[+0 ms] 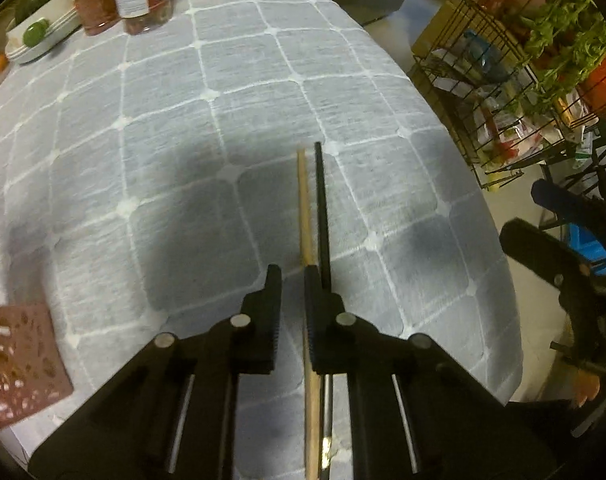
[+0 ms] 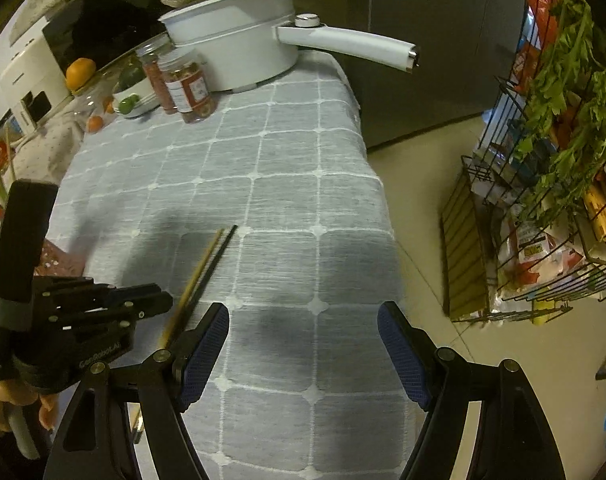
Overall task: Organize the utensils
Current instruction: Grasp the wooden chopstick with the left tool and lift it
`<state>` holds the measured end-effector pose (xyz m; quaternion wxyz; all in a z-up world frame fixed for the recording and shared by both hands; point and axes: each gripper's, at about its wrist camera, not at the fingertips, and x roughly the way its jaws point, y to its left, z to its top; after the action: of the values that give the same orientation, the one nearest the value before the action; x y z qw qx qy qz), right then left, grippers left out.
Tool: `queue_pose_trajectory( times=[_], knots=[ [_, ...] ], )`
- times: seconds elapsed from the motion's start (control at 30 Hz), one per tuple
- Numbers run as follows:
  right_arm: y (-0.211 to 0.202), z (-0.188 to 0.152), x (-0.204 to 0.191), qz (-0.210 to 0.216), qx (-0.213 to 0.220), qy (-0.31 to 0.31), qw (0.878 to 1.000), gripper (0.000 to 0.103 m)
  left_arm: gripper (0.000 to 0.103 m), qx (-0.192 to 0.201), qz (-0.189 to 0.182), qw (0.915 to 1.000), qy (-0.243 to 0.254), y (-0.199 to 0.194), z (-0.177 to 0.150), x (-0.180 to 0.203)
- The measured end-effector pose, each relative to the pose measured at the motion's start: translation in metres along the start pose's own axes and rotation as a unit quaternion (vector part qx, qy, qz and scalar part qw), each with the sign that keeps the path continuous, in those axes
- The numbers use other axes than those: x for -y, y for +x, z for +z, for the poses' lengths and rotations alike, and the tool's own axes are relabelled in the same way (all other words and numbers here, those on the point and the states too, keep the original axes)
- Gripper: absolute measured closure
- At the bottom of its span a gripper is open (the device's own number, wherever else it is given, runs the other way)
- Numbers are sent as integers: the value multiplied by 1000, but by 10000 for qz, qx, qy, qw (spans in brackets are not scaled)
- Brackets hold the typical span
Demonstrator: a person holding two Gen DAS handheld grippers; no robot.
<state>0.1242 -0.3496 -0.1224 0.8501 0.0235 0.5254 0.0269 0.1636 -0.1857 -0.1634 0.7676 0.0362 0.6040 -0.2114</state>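
Note:
A wooden chopstick (image 1: 303,208) and a black chopstick (image 1: 322,208) lie side by side on the grey checked tablecloth (image 1: 163,140). My left gripper (image 1: 293,280) hovers over their near part. Its jaws stand a little apart, with the wooden stick in the gap and the black one beside the right finger. The two chopsticks (image 2: 207,268) also show in the right wrist view, left of my right gripper (image 2: 303,320), which is open wide and empty above the cloth. The left gripper (image 2: 103,312) shows there at the left edge.
A pinkish perforated mat (image 1: 19,360) lies at the near left. At the far end stand two jars (image 2: 187,88), a white pot with a long handle (image 2: 243,48), and a dish with a green fruit (image 2: 129,102). A wire rack with greens (image 2: 551,168) stands right of the table edge.

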Motion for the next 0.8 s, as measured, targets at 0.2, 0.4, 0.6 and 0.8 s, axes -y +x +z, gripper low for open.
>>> queue_pose_trajectory(
  times=[0.2,0.4,0.6,0.8],
  knots=[
    [3,2,5,-15,-36,61,10000,25,93,-102,119,9998,83,12,10,8],
    [5,3,5,-36,-39,79,10000,25,95,-195,365,9988,268,17,12,14],
    [13,5,5,-29,-156,156,9998,25,96,47,403,9985,354,3,1,11],
    [21,7,-2,1,-266,199,9994,25,96,435,249,9979,408,-41,-19,2]
  ],
)
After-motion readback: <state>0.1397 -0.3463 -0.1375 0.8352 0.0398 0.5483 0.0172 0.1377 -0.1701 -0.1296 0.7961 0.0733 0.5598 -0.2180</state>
